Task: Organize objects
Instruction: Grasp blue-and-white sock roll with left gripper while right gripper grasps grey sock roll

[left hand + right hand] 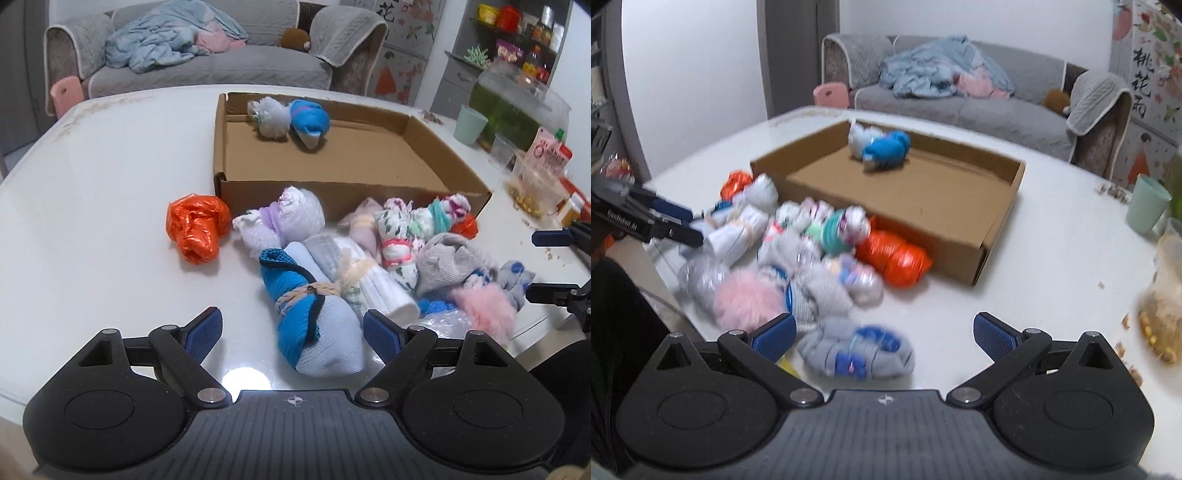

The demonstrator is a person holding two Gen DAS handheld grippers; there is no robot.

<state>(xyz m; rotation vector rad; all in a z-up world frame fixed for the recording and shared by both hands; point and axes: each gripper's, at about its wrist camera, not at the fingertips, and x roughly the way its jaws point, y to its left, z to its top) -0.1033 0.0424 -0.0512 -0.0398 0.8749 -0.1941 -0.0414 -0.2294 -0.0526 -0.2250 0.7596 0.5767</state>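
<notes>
A grey sofa (207,62) stands behind the white table (96,177). On the table lies a shallow cardboard box (332,195) holding two bundles against its far wall: a blue one (308,122) touching a whitish one (271,118). The pile of tied bundles (351,258) lies outside, along the box's near wall. The left gripper (293,332) straddles a blue-and-white bundle (317,325), fingers apart. The right gripper (884,336) is likewise spread above a grey-and-blue bundle (857,354).
</notes>
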